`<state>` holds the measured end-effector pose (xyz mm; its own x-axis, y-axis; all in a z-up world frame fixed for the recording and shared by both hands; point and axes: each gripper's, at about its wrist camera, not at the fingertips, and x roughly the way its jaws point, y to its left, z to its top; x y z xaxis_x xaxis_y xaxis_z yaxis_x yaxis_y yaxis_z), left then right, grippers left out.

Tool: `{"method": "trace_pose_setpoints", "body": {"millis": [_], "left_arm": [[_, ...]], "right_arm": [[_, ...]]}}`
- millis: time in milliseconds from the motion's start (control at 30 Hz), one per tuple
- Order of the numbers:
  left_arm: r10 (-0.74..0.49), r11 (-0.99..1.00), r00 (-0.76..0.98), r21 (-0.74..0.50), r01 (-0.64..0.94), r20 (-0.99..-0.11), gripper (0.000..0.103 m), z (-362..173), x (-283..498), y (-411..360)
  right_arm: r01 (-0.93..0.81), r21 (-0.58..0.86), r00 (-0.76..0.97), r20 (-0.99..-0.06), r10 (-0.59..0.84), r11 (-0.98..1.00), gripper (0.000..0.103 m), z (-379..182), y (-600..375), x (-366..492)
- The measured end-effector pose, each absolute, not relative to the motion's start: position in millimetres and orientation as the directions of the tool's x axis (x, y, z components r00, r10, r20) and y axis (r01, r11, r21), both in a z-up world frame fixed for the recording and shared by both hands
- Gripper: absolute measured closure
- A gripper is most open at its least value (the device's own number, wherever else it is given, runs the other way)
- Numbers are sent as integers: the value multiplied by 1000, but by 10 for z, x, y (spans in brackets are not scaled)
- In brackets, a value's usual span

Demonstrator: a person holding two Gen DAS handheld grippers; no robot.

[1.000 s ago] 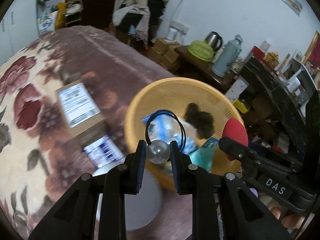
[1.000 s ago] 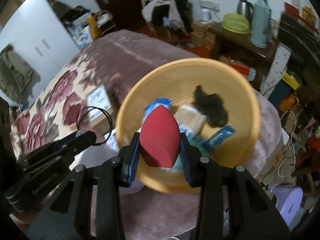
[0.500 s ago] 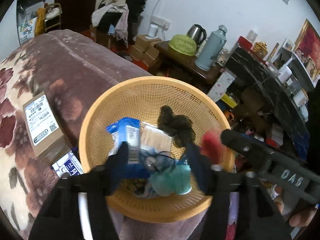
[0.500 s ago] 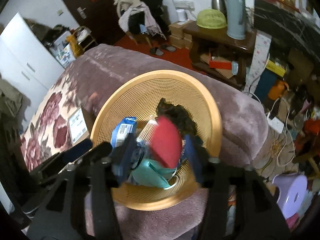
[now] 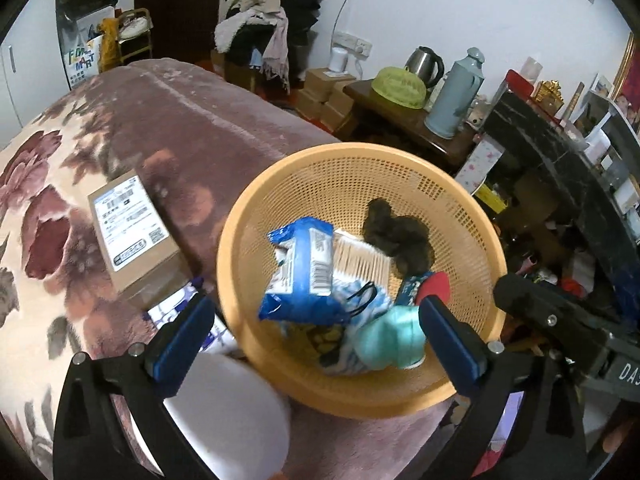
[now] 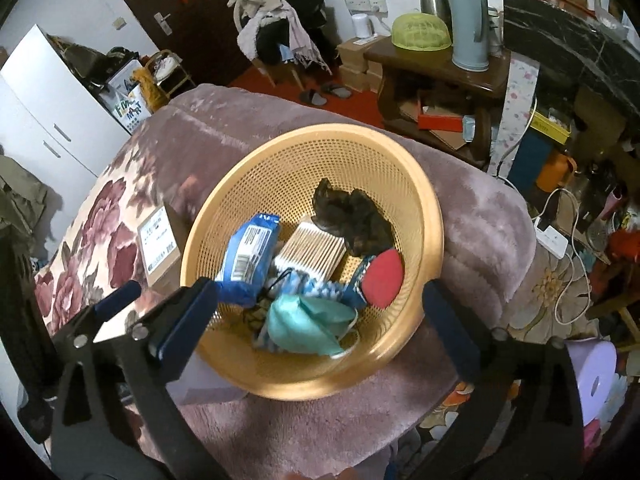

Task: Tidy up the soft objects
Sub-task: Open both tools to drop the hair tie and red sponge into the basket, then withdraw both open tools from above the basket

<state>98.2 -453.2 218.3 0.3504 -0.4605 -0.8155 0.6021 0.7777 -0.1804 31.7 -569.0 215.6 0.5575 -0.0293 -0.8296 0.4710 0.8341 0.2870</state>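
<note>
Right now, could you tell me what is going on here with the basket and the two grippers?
A person with a gripper in each hand is sorting soft items into the orange basket on the bed. Both the left gripper and the right gripper hover over it with jaws that have just been opening, nothing between them. The red sponge and a black hair tie now lie inside, beside a teal mask, cotton swabs and a blue packet.

"DAS" in white letters on black body of right gripper point(image 5: 568, 344) at frame edge. Colourful bag point(image 6: 129, 113) by door reads roughly "F… MART". Cardboard box point(image 5: 132, 232) label print unreadable.
</note>
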Motion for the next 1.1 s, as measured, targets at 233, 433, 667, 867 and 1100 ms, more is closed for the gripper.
{"method": "trace_pose_setpoints", "body": {"millis": [233, 433, 667, 867, 1100], "left_arm": [[-456, 792, 352, -192, 580, -817, 1, 2184, 934, -4363], [-454, 805, 362, -201, 559, -814, 1, 2183, 853, -4197], [-417, 824, 413, -144, 548, -810, 1, 2208, 723, -4007], [-415, 833, 407, -160, 530, -814, 1, 2168, 659, -3828], [-413, 845, 432, -160, 511, -802, 1, 2133, 567, -3545]], "right_arm": [[473, 263, 548, -835, -47, 841, 0, 2178, -5614, 260], [464, 238, 543, -838, -61, 853, 0, 2157, -5466, 191], [442, 247, 556, -830, -47, 862, 0, 2140, -5283, 123], [434, 245, 565, -824, -50, 867, 0, 2133, -5139, 45], [418, 224, 568, -821, -61, 880, 0, 2153, -4906, -43]]}}
